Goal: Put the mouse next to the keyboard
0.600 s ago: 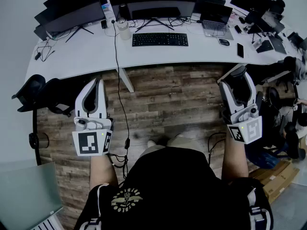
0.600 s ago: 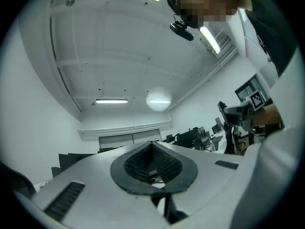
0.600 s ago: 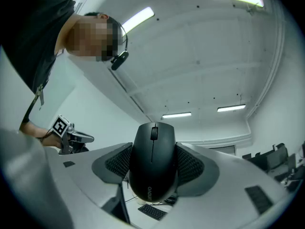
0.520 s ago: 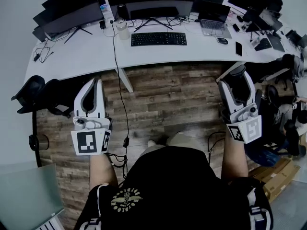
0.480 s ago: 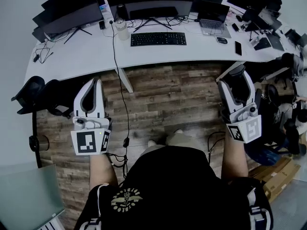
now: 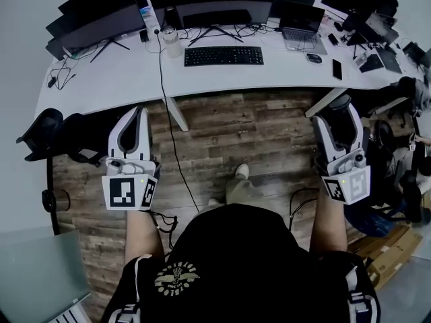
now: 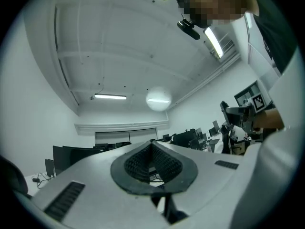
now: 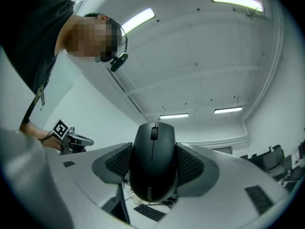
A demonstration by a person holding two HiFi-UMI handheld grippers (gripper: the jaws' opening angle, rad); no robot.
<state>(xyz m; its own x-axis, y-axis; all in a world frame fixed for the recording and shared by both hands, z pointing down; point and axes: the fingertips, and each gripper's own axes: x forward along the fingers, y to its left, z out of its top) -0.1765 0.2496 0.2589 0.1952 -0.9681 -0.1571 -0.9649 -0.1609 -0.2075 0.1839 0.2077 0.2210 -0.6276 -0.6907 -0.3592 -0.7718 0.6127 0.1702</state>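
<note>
from the head view i'm standing back from the white desk [image 6: 121,79], both grippers held over the wooden floor [image 6: 229,136] and well apart from each other.

the right gripper [image 6: 340,106] has its jaws spread wide and clamped on the black mouse [image 6: 342,125]. in the right gripper view the mouse [image 8: 153,161] sits upright between the ribbed pads [image 8: 190,165], which press on its two sides; its scroll wheel faces the camera, its front end points up and away from the gripper's body, and a printed logo shows near the lower end. so the mouse is up in the air on my right side, off the desk and well away from the keyboard [image 6: 224,56].

the left gripper [image 6: 138,116] is empty. in the left gripper view its dark pads [image 7: 164,163] meet at the tips with nothing between them, and it points up toward the ceiling.

the keyboard lies flat near the middle of the desk, in front of the monitors. to its right, near a laptop [image 6: 303,27], sits a second mouse [image 6: 314,58], and a phone [image 6: 337,69] lies beyond that. a black cable [image 6: 166,120] hangs from the desk edge down to the floor, left of the keyboard.
</note>
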